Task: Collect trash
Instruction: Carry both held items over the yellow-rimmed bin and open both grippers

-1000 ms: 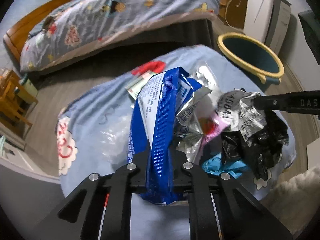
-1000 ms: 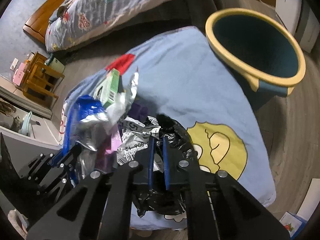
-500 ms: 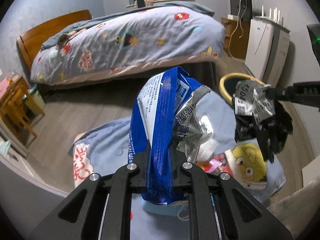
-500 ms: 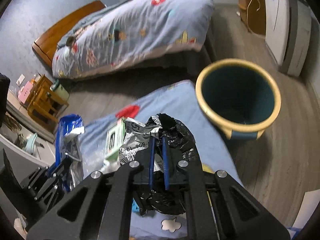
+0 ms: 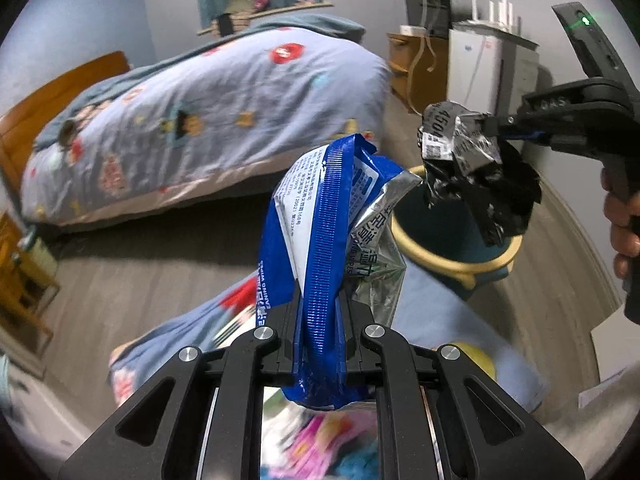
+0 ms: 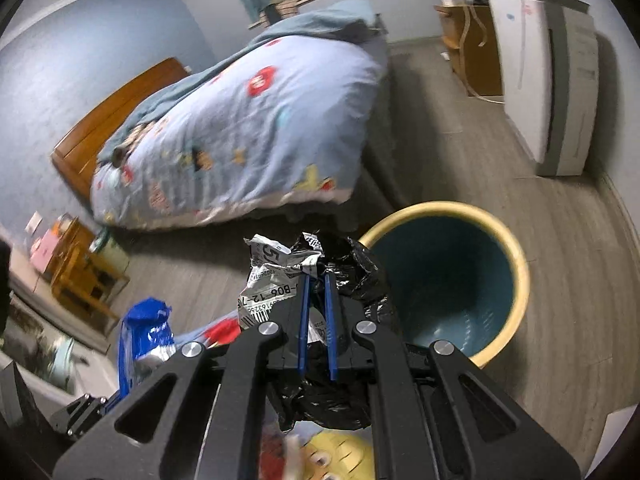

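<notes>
My left gripper (image 5: 320, 320) is shut on a blue and silver wipes packet (image 5: 320, 232), held up above the blue cartoon cloth (image 5: 436, 312). My right gripper (image 6: 316, 280) is shut on a crumpled black plastic bag with a white label (image 6: 280, 280); it also shows in the left wrist view (image 5: 472, 160), hanging over the bin. The teal bin with a yellow rim (image 6: 444, 280) stands on the floor just right of the right gripper and also shows in the left wrist view (image 5: 452, 256). The blue packet shows at lower left in the right wrist view (image 6: 144, 332).
More trash lies blurred on the cloth below the left gripper (image 5: 320, 444). A bed with a blue quilt (image 6: 240, 136) lies beyond. A white appliance (image 6: 548, 80) and a wooden cabinet (image 6: 468, 40) stand at the right wall. A small wooden stool (image 6: 80, 276) is at left.
Both grippers have risen from the cloth with their trash. The right gripper has carried the black bag toward the bin.
</notes>
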Demonstrator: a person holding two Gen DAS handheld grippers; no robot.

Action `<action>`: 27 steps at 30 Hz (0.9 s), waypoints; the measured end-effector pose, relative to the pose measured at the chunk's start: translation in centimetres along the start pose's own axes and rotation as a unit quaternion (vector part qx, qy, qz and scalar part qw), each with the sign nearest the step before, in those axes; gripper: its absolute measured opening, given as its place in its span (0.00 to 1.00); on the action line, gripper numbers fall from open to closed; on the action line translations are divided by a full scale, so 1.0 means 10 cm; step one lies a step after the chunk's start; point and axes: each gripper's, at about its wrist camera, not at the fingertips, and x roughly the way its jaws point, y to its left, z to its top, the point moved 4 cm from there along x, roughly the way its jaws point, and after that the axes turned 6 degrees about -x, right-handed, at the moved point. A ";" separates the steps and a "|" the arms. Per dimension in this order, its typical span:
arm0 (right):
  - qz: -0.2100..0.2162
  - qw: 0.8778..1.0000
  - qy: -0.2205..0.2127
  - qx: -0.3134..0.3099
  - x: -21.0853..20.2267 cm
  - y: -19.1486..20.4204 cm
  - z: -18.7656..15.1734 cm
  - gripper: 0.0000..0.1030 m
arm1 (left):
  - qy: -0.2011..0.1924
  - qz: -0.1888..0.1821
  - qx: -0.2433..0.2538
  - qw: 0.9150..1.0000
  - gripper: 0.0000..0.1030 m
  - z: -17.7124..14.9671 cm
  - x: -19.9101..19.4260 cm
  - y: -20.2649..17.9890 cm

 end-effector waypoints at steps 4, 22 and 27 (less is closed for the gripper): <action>-0.027 0.999 0.001 0.016 0.18 -0.38 0.15 0.07 | 0.017 -0.028 0.008 0.999 0.13 0.18 0.35 -0.24; -0.069 0.994 0.005 0.081 0.49 -1.32 0.19 0.18 | 0.020 -0.087 0.047 0.995 0.41 0.58 1.45 -1.15; -0.068 0.994 0.004 0.080 0.49 -1.31 0.20 0.39 | 0.010 -0.087 0.033 0.996 0.65 0.60 1.42 -1.09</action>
